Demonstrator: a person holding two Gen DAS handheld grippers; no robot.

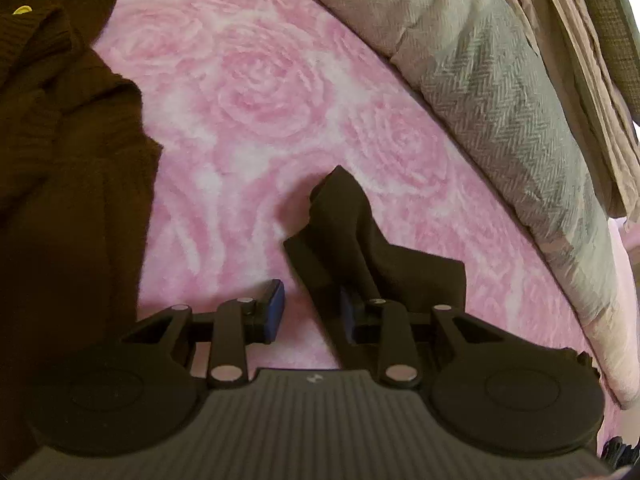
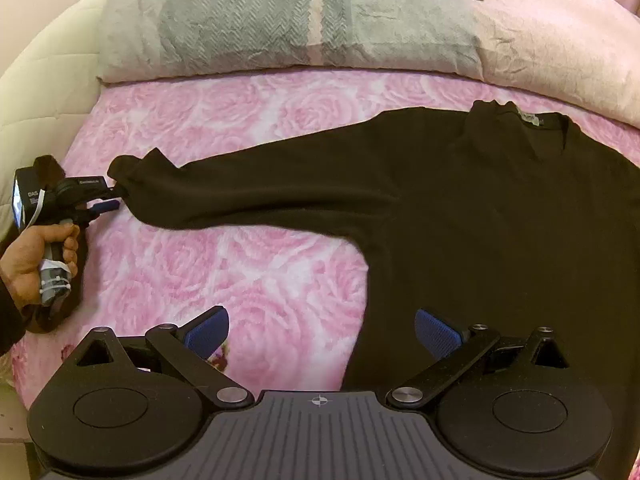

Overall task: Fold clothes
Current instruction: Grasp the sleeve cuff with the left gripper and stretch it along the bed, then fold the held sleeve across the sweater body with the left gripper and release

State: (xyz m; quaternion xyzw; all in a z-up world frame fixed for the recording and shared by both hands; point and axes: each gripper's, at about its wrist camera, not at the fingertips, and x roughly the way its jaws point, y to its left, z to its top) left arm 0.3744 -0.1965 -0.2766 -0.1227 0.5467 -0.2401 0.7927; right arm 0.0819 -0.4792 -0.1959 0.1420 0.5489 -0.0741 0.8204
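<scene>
A dark long-sleeved sweater [image 2: 480,220] lies flat on a pink rose-patterned blanket [image 2: 240,272], collar and label toward the back. Its sleeve [image 2: 260,188] stretches out to the left. At the cuff [image 2: 128,176] a hand holds my left gripper [image 2: 114,198]. In the left wrist view the cuff [image 1: 348,224] drapes over the right finger, and pink blanket shows in the gap of the left gripper [image 1: 312,312], so the pads are apart. My right gripper [image 2: 322,334] stands wide open just above the sweater's side edge, with nothing held.
A folded grey herringbone blanket [image 2: 280,28] and a pale pink duvet [image 2: 552,48] lie along the back of the bed. A cream padded surface [image 2: 40,64] borders the bed's left side. The person's hand [image 2: 36,256] is at the left edge.
</scene>
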